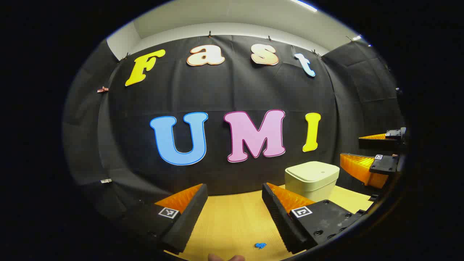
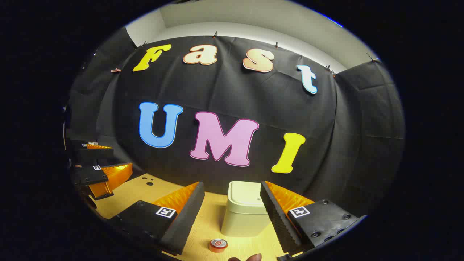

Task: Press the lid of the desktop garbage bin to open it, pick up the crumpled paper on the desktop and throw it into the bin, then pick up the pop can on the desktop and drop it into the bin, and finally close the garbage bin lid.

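The cream desktop bin (image 1: pixel 311 179) stands on the wooden table with its lid down. In the left gripper view it is ahead and to the right of my left gripper (image 1: pixel 235 186), which is open and empty. A small blue crumpled paper (image 1: pixel 260 245) lies on the table low between its fingers. In the right gripper view the bin (image 2: pixel 246 208) sits straight ahead between the fingers of my open right gripper (image 2: pixel 230 185). The pop can (image 2: pixel 218 245) stands upright just in front of it. Each gripper also appears in the other's view: the right gripper (image 1: pixel 351 146) and the left gripper (image 2: pixel 121 157), both open.
The wooden table (image 2: pixel 203 226) runs back to the black cloth wall just behind the bin. A few small dark marks (image 2: pixel 146 181) lie on the table at the far left. Part of a person's finger (image 2: pixel 250 258) shows at the bottom edge.
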Tool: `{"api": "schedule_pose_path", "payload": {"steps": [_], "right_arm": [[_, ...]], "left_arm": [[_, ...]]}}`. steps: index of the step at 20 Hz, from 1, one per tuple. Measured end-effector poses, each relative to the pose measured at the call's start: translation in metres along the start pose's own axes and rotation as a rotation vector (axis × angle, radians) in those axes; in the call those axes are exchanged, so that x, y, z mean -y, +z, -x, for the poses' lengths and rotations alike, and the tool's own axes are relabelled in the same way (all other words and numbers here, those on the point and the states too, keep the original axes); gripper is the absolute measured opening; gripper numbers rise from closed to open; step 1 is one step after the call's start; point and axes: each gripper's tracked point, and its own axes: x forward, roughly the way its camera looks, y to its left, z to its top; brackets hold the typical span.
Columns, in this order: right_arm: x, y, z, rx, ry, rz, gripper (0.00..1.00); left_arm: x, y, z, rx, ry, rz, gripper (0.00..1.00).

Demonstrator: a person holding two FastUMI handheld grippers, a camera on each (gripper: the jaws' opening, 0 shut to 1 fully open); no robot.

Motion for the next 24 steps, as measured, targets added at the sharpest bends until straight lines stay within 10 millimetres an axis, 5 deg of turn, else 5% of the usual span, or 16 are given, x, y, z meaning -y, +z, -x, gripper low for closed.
{"api": "schedule_pose_path", "payload": {"steps": [20,22,24], "right_arm": [[0.046,0.001,-0.037,0.006,0.084,0.01,0.97],[0.04,-0.002,-0.043,-0.022,0.133,0.004,0.92],[0.046,-0.006,-0.049,-0.052,0.135,-0.02,0.72]], "left_arm": [[0.042,0.016,-0.026,-0.002,0.044,0.009,0.97],[0.043,0.019,-0.027,0.004,0.046,0.009,0.97],[0.047,0.02,-0.03,0.008,0.044,0.011,0.97]]}}
